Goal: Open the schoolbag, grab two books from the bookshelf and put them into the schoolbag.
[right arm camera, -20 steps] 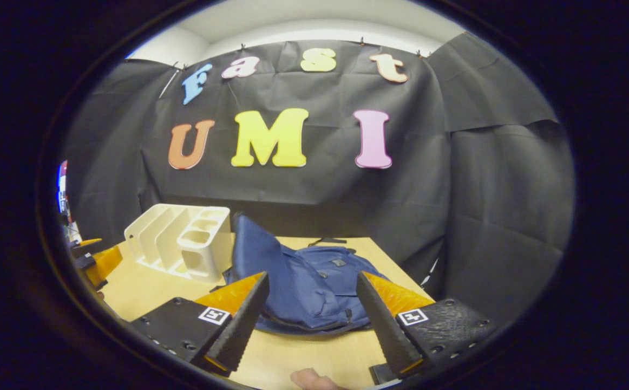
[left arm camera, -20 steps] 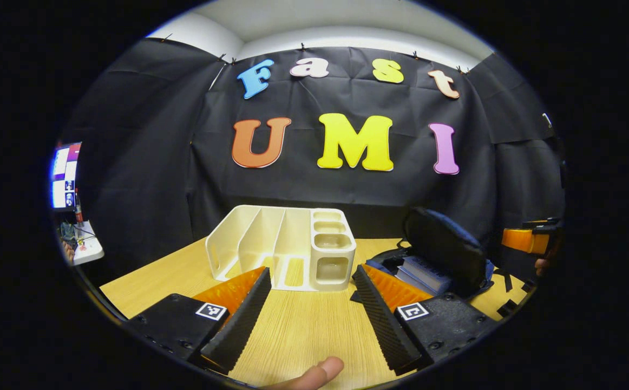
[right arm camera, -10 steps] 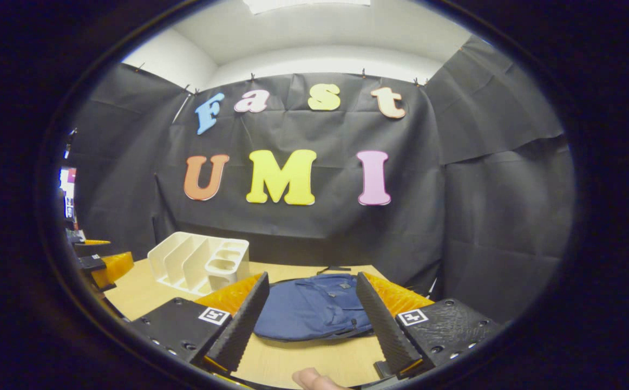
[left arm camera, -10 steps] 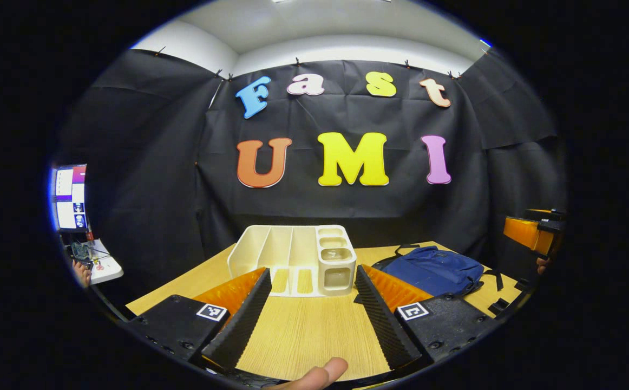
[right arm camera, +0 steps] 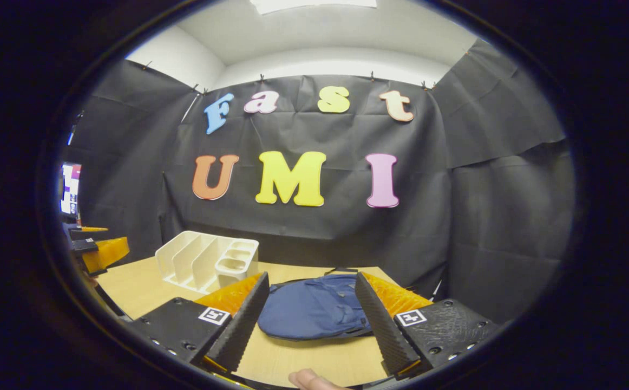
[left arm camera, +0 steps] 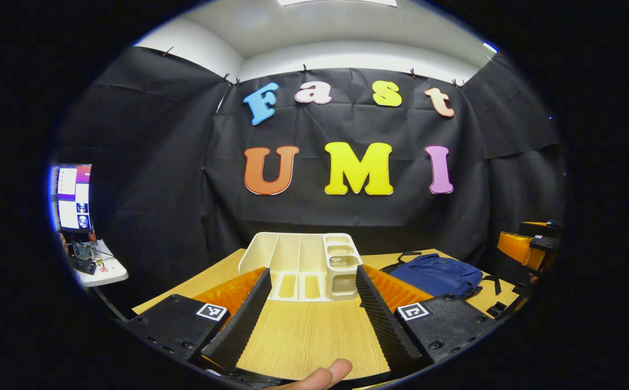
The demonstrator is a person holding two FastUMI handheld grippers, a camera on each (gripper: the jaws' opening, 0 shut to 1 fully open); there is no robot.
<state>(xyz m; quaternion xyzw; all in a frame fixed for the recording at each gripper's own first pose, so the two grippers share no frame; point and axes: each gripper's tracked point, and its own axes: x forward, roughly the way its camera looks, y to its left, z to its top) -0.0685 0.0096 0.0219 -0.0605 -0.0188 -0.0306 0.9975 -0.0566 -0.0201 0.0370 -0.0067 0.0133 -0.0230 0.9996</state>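
Up front, left gripper [left arm camera: 310, 319] with fingers spread wide, gripping nothing, held above the bare wooden table [left arm camera: 303, 336]; a fingertip [left arm camera: 325, 375] peeking at the bottom edge. Just beyond, between the two fingers, the cream bookshelf [left arm camera: 306, 264], upright, its slots running away toward the back wall, small square cubbies stacked along its right side, no books visible in the slots. Further right, the schoolbag [left arm camera: 438, 273], navy blue, lying flat and closed. Likewise parted and holding nothing, right gripper [right arm camera: 310, 319], with the schoolbag [right arm camera: 314, 307] straight ahead between its fingers, front pocket facing up, long axis lying roughly left to right, black strap at the far end. Bookshelf [right arm camera: 209, 261] off to the left, beside the bag but apart from it.
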